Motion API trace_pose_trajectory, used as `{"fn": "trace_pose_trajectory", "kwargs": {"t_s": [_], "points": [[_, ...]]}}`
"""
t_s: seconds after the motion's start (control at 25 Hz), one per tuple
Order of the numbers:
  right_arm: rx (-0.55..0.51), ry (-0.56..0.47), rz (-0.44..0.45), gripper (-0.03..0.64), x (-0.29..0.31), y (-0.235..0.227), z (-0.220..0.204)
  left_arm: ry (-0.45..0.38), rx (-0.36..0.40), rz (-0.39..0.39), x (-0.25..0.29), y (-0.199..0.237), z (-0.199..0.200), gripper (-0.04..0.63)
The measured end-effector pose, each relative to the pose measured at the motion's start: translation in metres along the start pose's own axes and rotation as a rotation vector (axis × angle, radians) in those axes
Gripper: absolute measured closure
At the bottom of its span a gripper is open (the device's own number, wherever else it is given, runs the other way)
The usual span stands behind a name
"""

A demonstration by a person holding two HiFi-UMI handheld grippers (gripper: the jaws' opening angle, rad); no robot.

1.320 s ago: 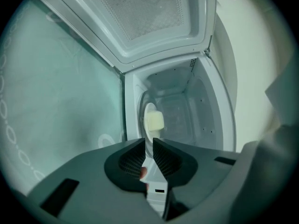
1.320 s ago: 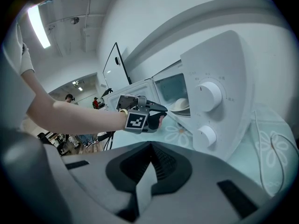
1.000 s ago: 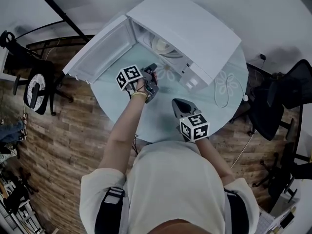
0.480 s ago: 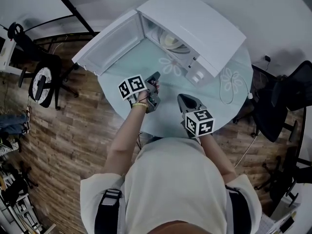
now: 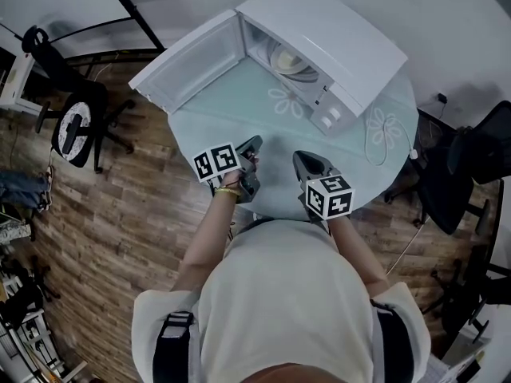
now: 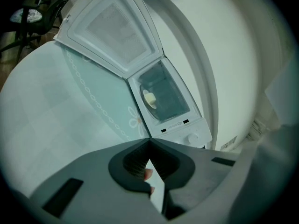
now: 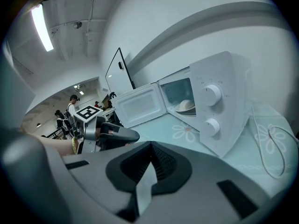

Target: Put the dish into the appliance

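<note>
A white microwave (image 5: 335, 46) stands on the round glass table (image 5: 239, 110) with its door (image 5: 188, 62) swung wide open. Inside it sits a pale dish (image 5: 289, 59), also seen as the dish (image 6: 150, 99) and the dish (image 7: 186, 105) in the two gripper views. My left gripper (image 5: 255, 144) hovers over the table's near part, jaws shut with nothing in them. My right gripper (image 5: 300, 160) is beside it to the right, jaws shut and empty. Both are well short of the microwave. The left gripper (image 7: 131, 135) shows in the right gripper view.
A white cable (image 5: 383, 130) loops on the table right of the microwave. Black office chairs (image 5: 471, 158) stand at the right and a chair (image 5: 76, 122) at the left on the wooden floor. People stand far off in the right gripper view.
Both grippers have drawn back from the microwave toward the table's near edge. The left one, earlier close to the open cavity, is now level with the right.
</note>
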State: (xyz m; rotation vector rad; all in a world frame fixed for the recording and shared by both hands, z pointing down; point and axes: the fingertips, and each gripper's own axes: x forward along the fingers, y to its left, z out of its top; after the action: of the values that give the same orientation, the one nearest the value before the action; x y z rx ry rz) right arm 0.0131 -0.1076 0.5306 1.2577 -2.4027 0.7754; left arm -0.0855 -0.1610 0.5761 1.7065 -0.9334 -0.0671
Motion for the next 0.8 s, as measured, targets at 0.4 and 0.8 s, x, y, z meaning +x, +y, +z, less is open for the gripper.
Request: {"fn": "trace_pose_trajectory", "kwargs": {"t_s": [0.4,0.8], "points": [[0.008,0.018,0.022,0.611,-0.008,0.013,-0.014,-0.002,0.068,0.047,-0.034,0.002,-0.027,0.586],[0.031,0.038,0.038,0.611,-0.013,0.025,-0.028,0.005,0.217,0.117,-0.056,-0.005,-0.046,0.586]]}}
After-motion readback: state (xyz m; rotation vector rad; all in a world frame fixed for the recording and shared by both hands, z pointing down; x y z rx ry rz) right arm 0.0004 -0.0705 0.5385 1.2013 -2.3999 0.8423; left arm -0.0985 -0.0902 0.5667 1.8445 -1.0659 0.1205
